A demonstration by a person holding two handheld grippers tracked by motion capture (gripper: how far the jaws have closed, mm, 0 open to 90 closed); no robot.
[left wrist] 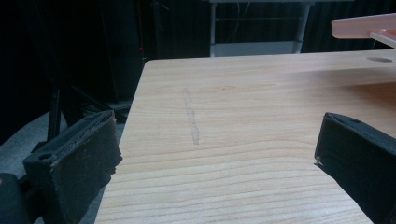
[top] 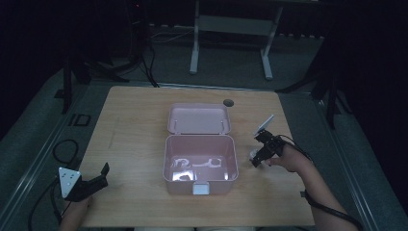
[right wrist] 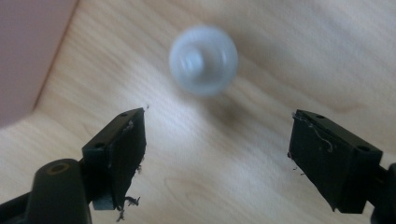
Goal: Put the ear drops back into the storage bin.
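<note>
The work in hand looks like packing small items into the pink lidded box (top: 200, 163) that sits in the middle of the wooden table (top: 134, 134), its lid (top: 199, 118) thrown back flat behind it. Pale shapes already lie on the box floor; whether they are objects or glare on the plastic cannot be told. The item now being dealt with is a small translucent white round object (right wrist: 203, 60), blurred in the right gripper view, perhaps a cap or little ball, lying on the tabletop just to the right of the box. The right gripper (right wrist: 215, 154) hangs above it, tilted down, its jaws standing wide apart with nothing between them; the object lies beyond the jaw tips and is not touched. In the high view the same gripper (top: 257, 156) sits close to the box's right wall with the white piece under its tip. So the pick-up has not yet been made: closing on the piece, carrying it over the wall and dropping it in the box are still to come, and probably shutting the lid after that. The left gripper (left wrist: 215, 163) rests near the table's front left corner, well apart from the box, jaws open and empty.
</note>
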